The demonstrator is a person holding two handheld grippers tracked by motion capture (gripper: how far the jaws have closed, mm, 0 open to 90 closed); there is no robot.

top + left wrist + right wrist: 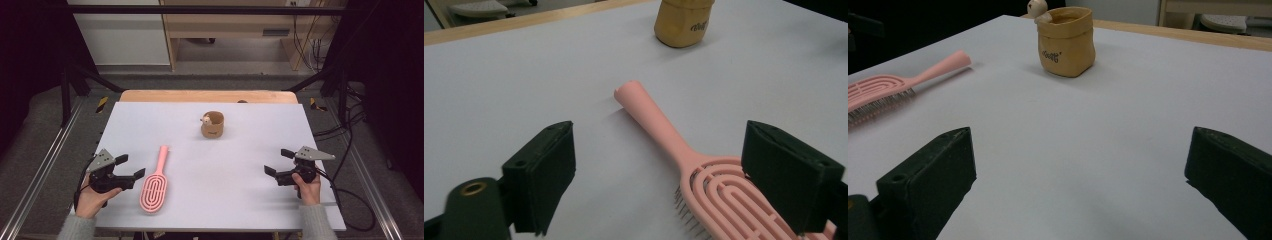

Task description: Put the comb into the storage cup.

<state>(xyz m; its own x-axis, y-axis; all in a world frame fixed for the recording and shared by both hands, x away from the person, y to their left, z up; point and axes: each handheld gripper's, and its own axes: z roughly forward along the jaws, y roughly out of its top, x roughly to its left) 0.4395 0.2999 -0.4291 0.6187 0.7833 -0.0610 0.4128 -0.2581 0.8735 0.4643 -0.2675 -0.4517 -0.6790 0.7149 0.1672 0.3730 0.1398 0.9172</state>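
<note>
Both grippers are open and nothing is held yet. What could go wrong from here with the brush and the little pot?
1. The pink hairbrush lies flat, bristles down; the left gripper may pinch table instead of the thin handle, or skid it away.
2. The tan pot has a small figure perched on its rim; a grasp across the top might knock it.
3. The pot looks light and could tip if nudged.

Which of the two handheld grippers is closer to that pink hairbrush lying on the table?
The left. The left gripper sits right beside the pink hairbrush, its open jaws almost at the brush head. The right gripper is open too, far across the white table with bare surface between.
</note>
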